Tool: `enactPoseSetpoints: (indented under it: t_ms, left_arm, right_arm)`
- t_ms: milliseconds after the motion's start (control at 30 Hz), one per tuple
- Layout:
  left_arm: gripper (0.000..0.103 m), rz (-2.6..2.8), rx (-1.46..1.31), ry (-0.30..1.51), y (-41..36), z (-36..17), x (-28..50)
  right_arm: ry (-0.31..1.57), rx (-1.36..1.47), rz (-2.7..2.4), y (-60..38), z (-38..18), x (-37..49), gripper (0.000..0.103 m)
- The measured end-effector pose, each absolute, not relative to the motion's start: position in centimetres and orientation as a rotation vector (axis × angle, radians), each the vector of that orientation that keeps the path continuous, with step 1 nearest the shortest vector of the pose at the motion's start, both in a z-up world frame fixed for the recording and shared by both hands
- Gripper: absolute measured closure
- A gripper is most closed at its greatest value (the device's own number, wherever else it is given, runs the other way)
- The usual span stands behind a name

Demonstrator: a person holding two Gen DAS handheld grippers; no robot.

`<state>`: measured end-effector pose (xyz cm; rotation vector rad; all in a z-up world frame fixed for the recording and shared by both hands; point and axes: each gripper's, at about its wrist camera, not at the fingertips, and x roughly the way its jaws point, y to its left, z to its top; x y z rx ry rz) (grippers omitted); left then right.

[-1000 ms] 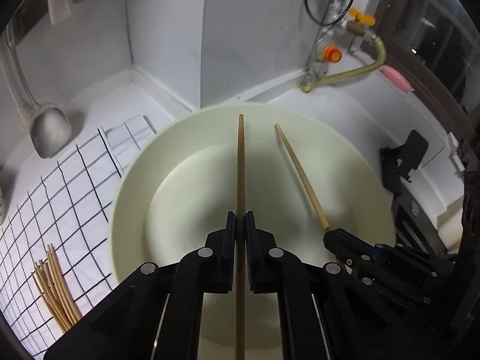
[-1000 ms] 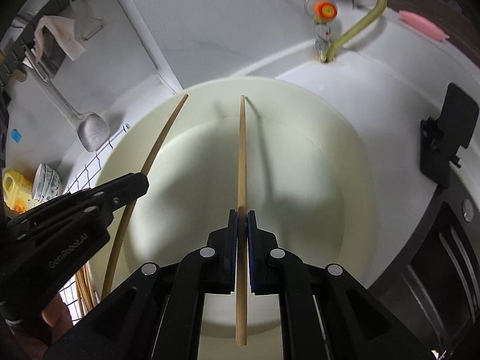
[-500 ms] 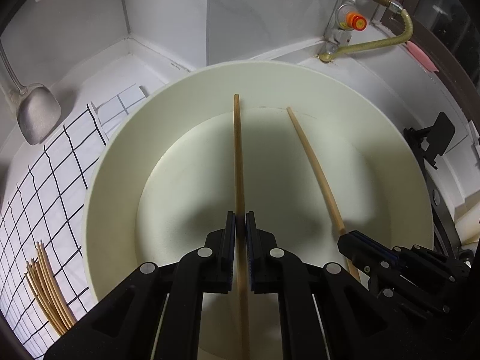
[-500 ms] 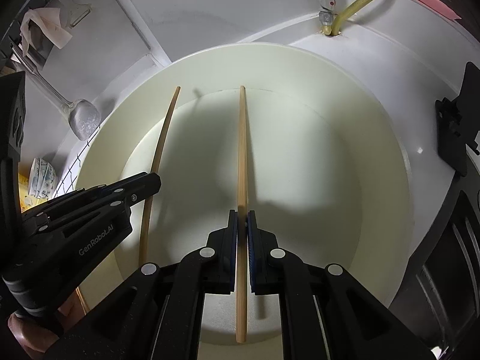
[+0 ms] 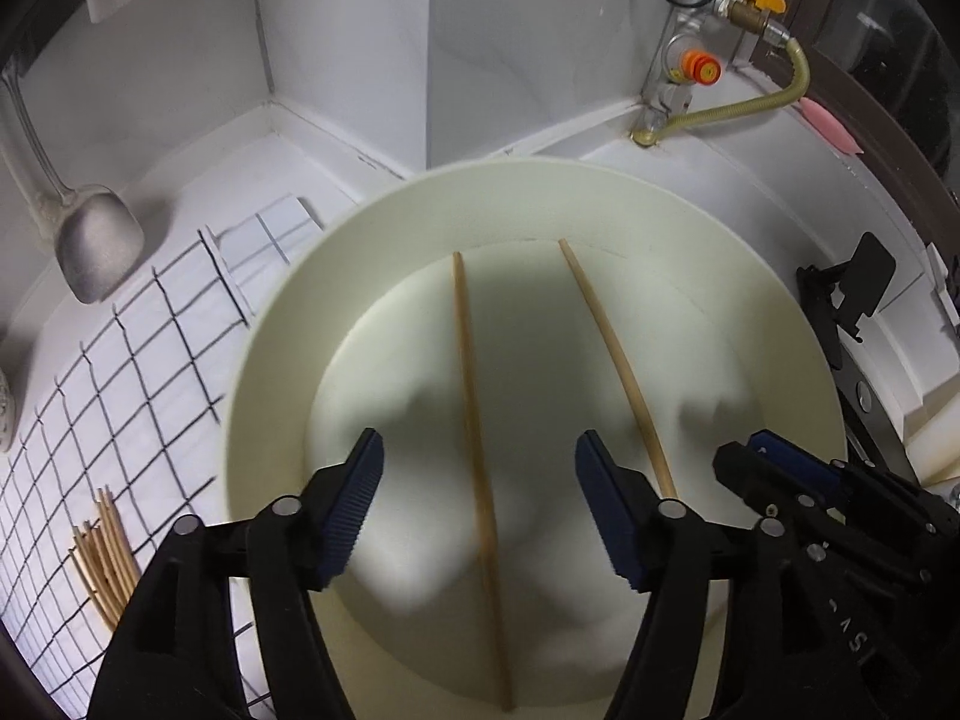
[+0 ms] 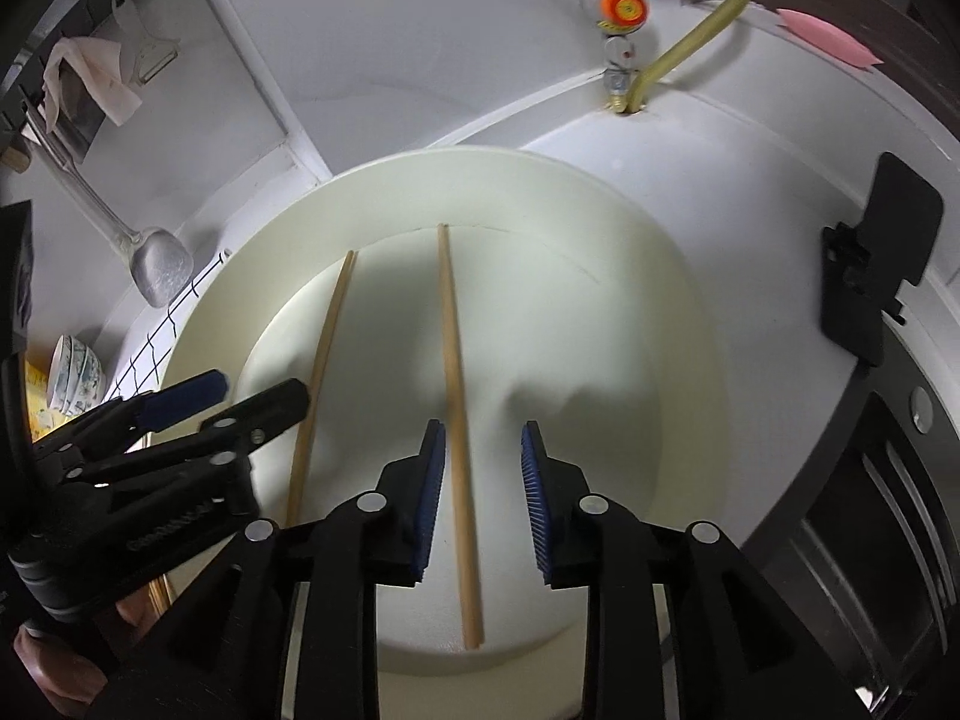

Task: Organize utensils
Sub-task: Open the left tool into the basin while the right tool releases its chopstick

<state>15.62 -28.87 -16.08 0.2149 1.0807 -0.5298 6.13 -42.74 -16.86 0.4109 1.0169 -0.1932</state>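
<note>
Two chopsticks lie in the cream basin (image 5: 270,372). Left tool (image 5: 478,510) tilts steeply down, jaws opening wide, left chopstick (image 5: 474,438) loose between them. Right tool (image 6: 483,495) tilts likewise, jaws opening narrowly around the right chopstick (image 6: 457,408), pads clear.

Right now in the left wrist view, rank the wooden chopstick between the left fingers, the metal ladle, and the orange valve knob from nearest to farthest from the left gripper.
1. Wooden chopstick, between the opening left gripper fingers, untouched.
2. Metal ladle, far left.
3. Orange valve knob, upper right by the wall.
</note>
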Motion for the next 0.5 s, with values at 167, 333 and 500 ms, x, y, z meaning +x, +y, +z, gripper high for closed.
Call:
enactPoseSetpoints:
  t_ms: [167, 333, 500]
  left_arm:
    - [0.026, -0.534, 0.193, 1.055, -27.5, -14.4, 15.0]
    - [0.015, -0.52, 0.175, 1.025, -24.6, -12.1, 13.8]
    - [0.009, -0.464, 0.192, 1.004, -20.0, -10.2, 12.3]
  right_arm:
    - [1.004, 0.393, -0.196, -41.7, -15.7, 5.1, 0.068]
    - [0.972, 0.368, -0.188, -39.7, -13.9, 4.3, 0.055]
    - [0.937, 0.336, -0.162, -36.4, -12.0, 3.6, 0.043]
